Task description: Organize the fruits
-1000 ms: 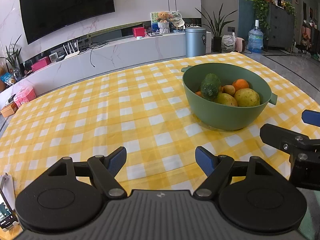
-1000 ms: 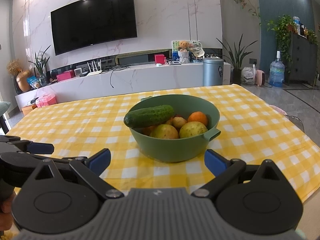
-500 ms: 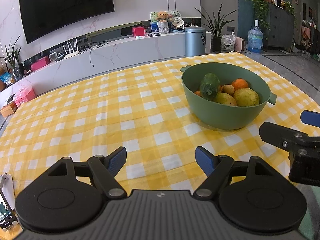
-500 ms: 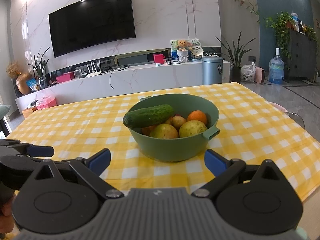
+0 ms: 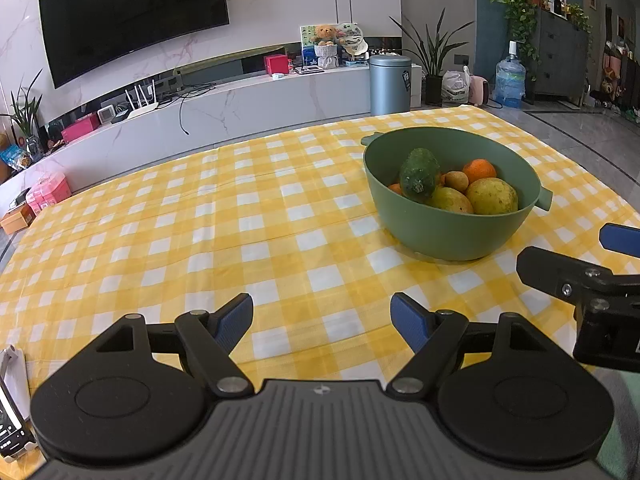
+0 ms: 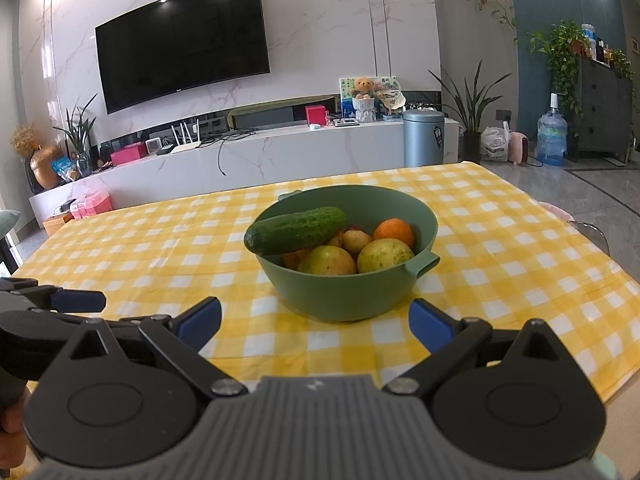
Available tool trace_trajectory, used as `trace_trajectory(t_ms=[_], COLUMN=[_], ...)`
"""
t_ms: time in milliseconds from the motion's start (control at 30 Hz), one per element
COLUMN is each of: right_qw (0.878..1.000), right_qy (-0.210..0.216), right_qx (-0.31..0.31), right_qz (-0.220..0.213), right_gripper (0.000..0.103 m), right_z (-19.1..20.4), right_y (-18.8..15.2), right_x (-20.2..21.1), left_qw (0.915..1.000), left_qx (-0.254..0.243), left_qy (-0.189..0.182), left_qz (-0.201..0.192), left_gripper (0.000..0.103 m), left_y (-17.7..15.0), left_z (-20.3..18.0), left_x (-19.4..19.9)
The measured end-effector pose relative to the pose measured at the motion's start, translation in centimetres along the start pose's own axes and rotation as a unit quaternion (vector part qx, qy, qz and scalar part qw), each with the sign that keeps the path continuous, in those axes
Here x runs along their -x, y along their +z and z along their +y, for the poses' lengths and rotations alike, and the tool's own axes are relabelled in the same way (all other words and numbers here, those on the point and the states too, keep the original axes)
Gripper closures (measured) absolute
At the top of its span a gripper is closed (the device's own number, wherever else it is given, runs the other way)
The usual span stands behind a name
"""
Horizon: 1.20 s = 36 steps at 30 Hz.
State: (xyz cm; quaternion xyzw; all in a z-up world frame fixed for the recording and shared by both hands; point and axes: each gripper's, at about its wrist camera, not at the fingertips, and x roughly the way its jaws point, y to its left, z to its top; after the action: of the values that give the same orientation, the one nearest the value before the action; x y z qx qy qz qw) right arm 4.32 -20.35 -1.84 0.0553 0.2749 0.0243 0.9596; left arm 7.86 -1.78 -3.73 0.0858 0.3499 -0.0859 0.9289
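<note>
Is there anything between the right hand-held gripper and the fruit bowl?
Nothing visible: only bare checked tablecloth lies between the open right hand-held gripper and the green bowl. Inside, the cucumber lies across the top of the fruit.

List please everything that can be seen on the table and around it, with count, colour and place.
bowl: 1, green, on the tablecloth
cucumber: 1, dark green, lying on top of the fruit, one end over the bowl's rim
orange: 1 clearly shown, orange, far side of the bowl
large round fruits: 2, yellow-green, near side of the bowl
small fruit: 1, tan, middle of the bowl
tablecloth: 1, yellow and white check, over the table
television: 1, black, on the marble wall
bin: 1, grey-blue, behind the table
water bottle: 1, blue, on the floor at right
left gripper: open, empty
right gripper: open, empty, facing the bowl
</note>
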Motion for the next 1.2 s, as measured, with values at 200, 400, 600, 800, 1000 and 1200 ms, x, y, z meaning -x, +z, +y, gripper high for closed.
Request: trace_trajectory(t_ms=[200, 400, 600, 800, 1000, 1200], right_qw=[1.000, 1.000, 1.000, 1.000, 1.000, 1.000], right_qy=[0.000, -0.001, -0.001, -0.001, -0.001, -0.001], right_qx=[0.001, 0.001, 0.000, 0.001, 0.001, 0.001], right_qz=[0.000, 0.000, 0.000, 0.000, 0.001, 0.001], right_gripper=[0.007, 0.007, 0.007, 0.007, 0.007, 0.007], right_z=[0.01, 0.01, 0.00, -0.01, 0.03, -0.07], right_y=[-0.02, 0.00, 0.01, 0.03, 0.03, 0.04], right_x=[-0.02, -0.01, -0.01, -0.02, -0.01, -0.01], left_qw=[1.0000, 1.0000, 1.0000, 1.0000, 1.0000, 1.0000], left_qx=[0.000, 0.001, 0.001, 0.002, 0.005, 0.004], left_qy=[0.000, 0.000, -0.001, -0.001, 0.001, 0.000], left_qz=[0.000, 0.000, 0.000, 0.001, 0.002, 0.001], left_gripper=[0.011, 0.011, 0.011, 0.011, 0.011, 0.011], left_y=[0.02, 0.02, 0.08, 0.09, 0.03, -0.04], left_z=[-0.05, -0.02, -0.02, -0.01, -0.01, -0.03], left_x=[0.05, 0.04, 0.09, 0.12, 0.11, 0.08])
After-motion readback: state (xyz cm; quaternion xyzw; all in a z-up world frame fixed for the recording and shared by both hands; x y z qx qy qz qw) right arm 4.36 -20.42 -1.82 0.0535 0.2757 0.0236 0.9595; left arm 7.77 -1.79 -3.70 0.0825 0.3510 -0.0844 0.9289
